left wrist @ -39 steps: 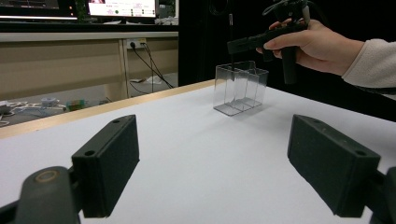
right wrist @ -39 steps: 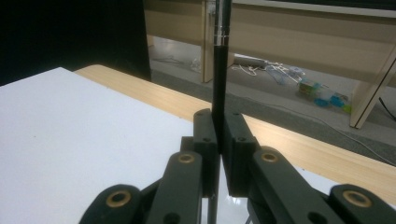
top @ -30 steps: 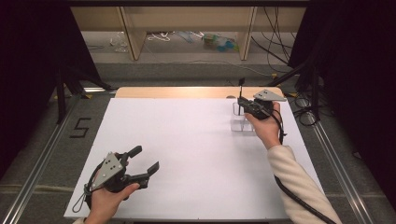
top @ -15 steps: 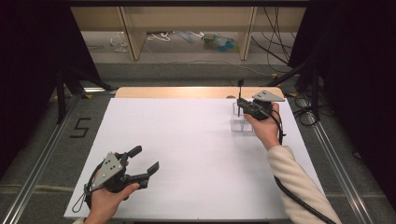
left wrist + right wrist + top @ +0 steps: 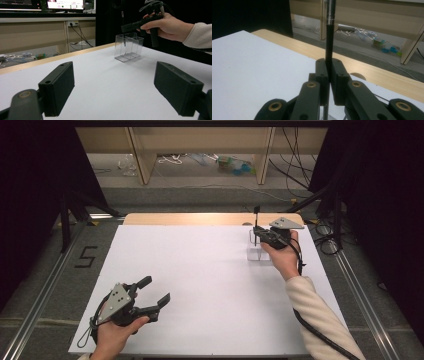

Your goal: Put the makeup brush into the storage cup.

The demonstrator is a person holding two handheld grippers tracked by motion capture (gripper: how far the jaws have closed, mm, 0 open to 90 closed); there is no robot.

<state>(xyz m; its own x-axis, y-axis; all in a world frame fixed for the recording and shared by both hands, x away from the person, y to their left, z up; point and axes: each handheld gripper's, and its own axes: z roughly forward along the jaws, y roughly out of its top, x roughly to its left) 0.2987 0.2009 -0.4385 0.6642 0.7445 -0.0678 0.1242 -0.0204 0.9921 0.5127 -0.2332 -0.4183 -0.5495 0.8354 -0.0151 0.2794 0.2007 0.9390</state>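
Note:
A clear plastic box (image 5: 260,252) with dividers stands at the far right of the white table. My right gripper (image 5: 257,234) hovers just above it, shut on a thin black pen (image 5: 256,219) held upright. In the left gripper view, the pen (image 5: 123,23) dips its lower end into the box (image 5: 128,47) at its left end. In the right gripper view the jaws press together on the pen (image 5: 329,37), which has a silver band; my right gripper (image 5: 329,75) faces the table's far edge. My left gripper (image 5: 155,290) rests near the front left, open and empty, with its pads (image 5: 58,87) wide apart.
A white sheet (image 5: 200,285) covers the table, with a wooden strip (image 5: 200,218) bare along the far edge. Beyond it are shelf legs and cables on the floor. Metal rails run along both sides. A person's sleeve (image 5: 320,320) reaches in from the bottom right.

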